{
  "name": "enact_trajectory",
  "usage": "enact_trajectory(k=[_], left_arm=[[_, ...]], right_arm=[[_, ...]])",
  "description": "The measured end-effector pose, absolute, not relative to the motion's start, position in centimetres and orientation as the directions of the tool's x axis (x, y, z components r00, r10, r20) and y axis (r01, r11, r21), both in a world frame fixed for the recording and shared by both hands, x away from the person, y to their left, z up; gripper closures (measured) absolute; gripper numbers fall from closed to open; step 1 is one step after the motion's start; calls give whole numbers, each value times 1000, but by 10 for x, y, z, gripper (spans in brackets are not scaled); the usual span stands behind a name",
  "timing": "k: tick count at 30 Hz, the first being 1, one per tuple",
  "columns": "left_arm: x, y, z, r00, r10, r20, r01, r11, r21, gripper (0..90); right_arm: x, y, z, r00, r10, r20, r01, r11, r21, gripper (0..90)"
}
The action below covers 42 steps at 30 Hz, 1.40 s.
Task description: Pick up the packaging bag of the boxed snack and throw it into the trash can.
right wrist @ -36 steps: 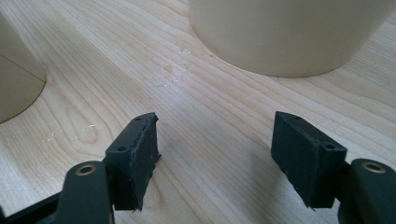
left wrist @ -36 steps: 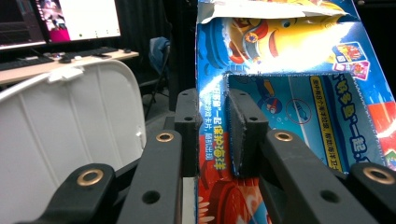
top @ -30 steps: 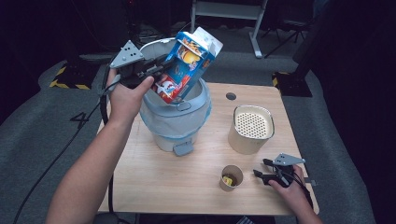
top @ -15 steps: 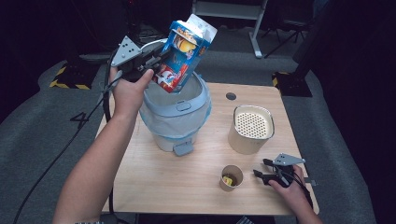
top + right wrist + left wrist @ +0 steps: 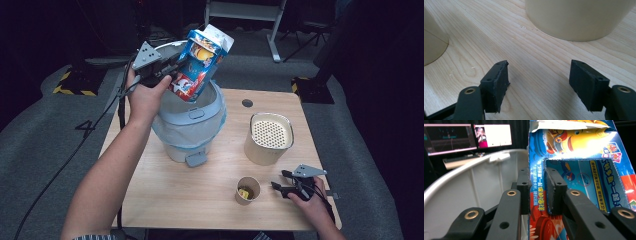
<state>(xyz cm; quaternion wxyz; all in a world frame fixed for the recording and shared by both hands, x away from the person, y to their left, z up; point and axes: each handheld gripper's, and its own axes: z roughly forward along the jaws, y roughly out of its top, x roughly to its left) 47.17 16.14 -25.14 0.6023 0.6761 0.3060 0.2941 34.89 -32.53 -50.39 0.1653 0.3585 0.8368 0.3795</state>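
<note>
We note a carton, mostly blue, printed with a yellow cartoon figure, red patches low down and white and yellow lettering. The bin below it is pale blue-grey with a translucent bluish liner. At 3 o'clock from the bin we log a cream canister, its lid dotted with holes. The paper cup is tan, with something yellow inside. The table is light wood grain; both tools' jaws are black.

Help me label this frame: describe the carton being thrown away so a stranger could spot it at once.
Find the pale blue pedal bin at the table's far left. The carton hangs tilted above its open mouth, pinched in the left gripper. Alone here, it has bright blue-and-red cartoon print and a torn-open top.
</note>
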Motion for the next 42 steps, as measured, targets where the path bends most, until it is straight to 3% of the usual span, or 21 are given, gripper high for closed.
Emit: enact_trajectory(k=[22, 26, 31, 42], left_arm=[[481, 153, -250, 625, 780, 33, 151, -161, 975, 739], [480, 151, -250, 615, 787, 45, 166, -185, 969, 684], [478, 152, -251, 608, 793, 36, 213, -206, 955, 524], [464, 159, -249, 649, 759, 39, 294, -298, 908, 432]], right_arm=[[349, -325, -504, -689, 725, -4, 474, 455, 754, 319], [349, -325, -504, -689, 725, -4, 474, 455, 753, 319], [349, -325, -504, -689, 725, -4, 475, 455, 754, 319], [349, -325, -504, -688, 725, -5, 475, 455, 753, 319]])
